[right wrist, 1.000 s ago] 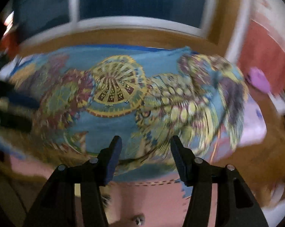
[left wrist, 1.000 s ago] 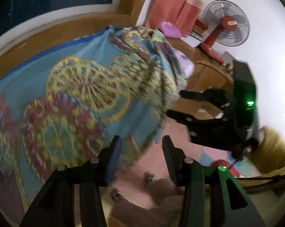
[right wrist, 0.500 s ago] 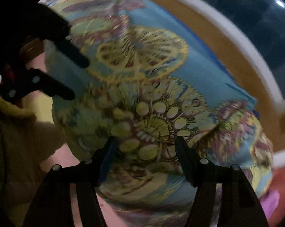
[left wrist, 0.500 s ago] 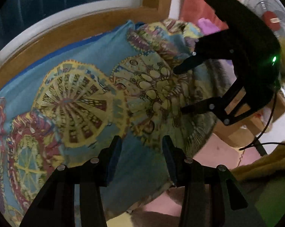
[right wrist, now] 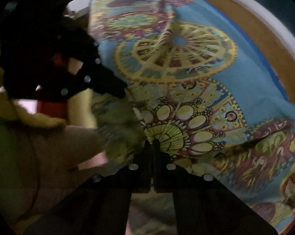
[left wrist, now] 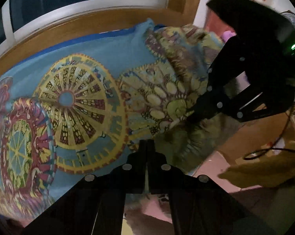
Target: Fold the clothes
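Both tools' jaws, apart half a second ago, are now clamped on the blue mandala-patterned cloth: left tool (left wrist: pixel 147 144) at its near edge, right tool (right wrist: pixel 152 144) just beside. Cloth (left wrist: pixel 73 101) spreads toward the wooden window sill (left wrist: pixel 49 39); pink floor (left wrist: pixel 210 168) lies open at right.

The blue cloth printed with yellow and red wheel patterns (left wrist: pixel 84 105) runs off the frame at nine o'clock. At four o'clock in the right wrist view its folds (right wrist: pixel 261 156) smear with blur. Whether either gripper actually pinches fabric can't be told.
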Demonstrator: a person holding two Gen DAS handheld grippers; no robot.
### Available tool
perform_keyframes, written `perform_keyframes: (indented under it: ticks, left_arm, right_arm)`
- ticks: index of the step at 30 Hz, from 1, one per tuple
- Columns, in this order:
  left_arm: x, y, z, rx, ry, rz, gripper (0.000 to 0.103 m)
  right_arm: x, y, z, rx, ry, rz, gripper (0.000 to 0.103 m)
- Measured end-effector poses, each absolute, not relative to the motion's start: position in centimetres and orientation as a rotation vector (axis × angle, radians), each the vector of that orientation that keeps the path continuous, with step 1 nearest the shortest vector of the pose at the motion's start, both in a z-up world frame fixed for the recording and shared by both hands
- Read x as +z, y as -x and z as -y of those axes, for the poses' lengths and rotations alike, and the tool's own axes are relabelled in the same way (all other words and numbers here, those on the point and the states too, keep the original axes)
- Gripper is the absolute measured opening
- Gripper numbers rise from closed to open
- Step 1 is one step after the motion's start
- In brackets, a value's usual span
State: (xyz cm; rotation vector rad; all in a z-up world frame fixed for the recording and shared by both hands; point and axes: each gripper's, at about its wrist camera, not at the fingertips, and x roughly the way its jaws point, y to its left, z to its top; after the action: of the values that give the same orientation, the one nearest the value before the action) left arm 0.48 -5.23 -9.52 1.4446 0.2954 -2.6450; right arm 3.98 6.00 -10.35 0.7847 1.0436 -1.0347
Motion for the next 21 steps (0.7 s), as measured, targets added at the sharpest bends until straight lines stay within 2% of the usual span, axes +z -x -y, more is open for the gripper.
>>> perform_keyframes:
  ticks: [12,18,20,21]
  left_arm:
    - [-8.3,-3.4,3.0,-2.679,-1.432,-0.428,0.002]
    - [-6.2,-5.3,4.6,-2.681,-1.38,-0.572,0.003]
    - [-4.6,-7.3,5.4,-2.657,-1.341,-0.52,0.006]
    - [-3.9,-8.4,6.3,-2.631,-1.322,-0.487,0.008]
  right_arm:
    - [-9.9,-5.7,-8.6,-0.951,-0.734,-1.118,0.0]
    - [-8.6,-4.0,-8.4,-1.028,-0.774,-1.154,0.001]
    - [-6.6,-3.1,-8.7,-1.078,-0.754,-1.111,0.004]
    - [-5.5,-2.7,-8.6,-1.114,-0.745,-1.073,0.01]
